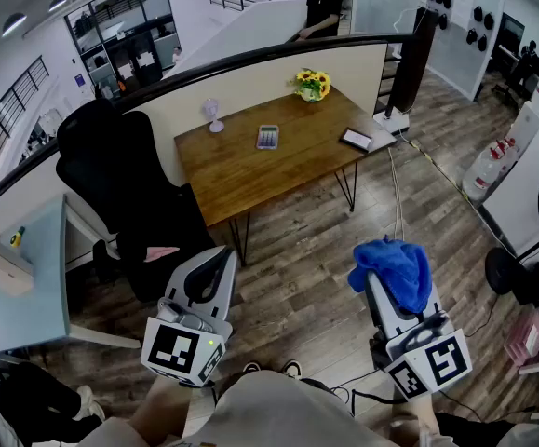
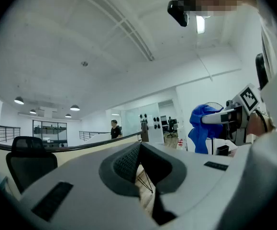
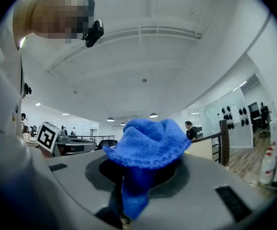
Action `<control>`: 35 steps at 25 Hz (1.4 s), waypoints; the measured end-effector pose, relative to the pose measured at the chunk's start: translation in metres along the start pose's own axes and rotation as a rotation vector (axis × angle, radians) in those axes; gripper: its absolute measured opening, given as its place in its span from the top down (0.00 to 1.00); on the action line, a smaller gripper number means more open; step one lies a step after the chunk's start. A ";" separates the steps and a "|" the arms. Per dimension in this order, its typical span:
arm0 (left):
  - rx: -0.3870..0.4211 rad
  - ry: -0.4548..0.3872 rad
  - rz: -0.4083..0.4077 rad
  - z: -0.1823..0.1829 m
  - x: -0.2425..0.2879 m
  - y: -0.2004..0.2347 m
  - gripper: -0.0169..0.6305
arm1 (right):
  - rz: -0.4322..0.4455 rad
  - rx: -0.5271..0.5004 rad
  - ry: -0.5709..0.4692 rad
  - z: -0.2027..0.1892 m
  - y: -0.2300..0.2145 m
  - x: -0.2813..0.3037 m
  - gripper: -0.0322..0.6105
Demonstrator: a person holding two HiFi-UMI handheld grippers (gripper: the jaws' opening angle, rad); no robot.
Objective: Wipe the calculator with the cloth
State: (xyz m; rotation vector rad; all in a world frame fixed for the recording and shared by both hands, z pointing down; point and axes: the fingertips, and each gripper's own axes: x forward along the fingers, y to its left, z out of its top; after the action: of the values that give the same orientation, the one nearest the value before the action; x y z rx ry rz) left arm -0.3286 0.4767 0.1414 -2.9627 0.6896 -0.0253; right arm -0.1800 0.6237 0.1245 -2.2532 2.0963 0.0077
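Note:
The calculator [image 1: 267,137] lies flat on the wooden table [image 1: 241,180], far ahead of both grippers. My right gripper [image 1: 384,276] is held low at the right, shut on a blue cloth [image 1: 397,266] that drapes over its tips. In the right gripper view the cloth [image 3: 148,145] bunches over the jaws and hides the tips. My left gripper [image 1: 222,255] is held low at the left, its jaws shut with nothing between them [image 2: 139,144]. The left gripper view also shows the cloth [image 2: 200,126] hanging from the right gripper. Both grippers point upward.
On the table stand a pot of yellow flowers [image 1: 312,85], a small white fan [image 1: 214,115] and a tablet [image 1: 356,140]. A black office chair [image 1: 120,184] and a pale blue desk [image 1: 18,291] are to the left. Wooden floor lies between me and the table.

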 end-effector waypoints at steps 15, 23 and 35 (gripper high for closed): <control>0.002 0.013 -0.018 -0.004 0.002 -0.019 0.97 | -0.005 0.050 -0.008 -0.008 -0.011 -0.017 0.75; -0.001 0.016 -0.008 0.000 0.008 -0.010 0.97 | 0.004 0.054 0.009 -0.011 -0.014 -0.006 0.75; -0.043 0.029 0.010 -0.026 0.058 0.035 0.97 | 0.020 0.046 0.053 -0.029 -0.038 0.065 0.75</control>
State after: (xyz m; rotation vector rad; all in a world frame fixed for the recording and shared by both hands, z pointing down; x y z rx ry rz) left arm -0.2929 0.4179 0.1634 -3.0049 0.7181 -0.0538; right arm -0.1385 0.5603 0.1518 -2.2305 2.1218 -0.0984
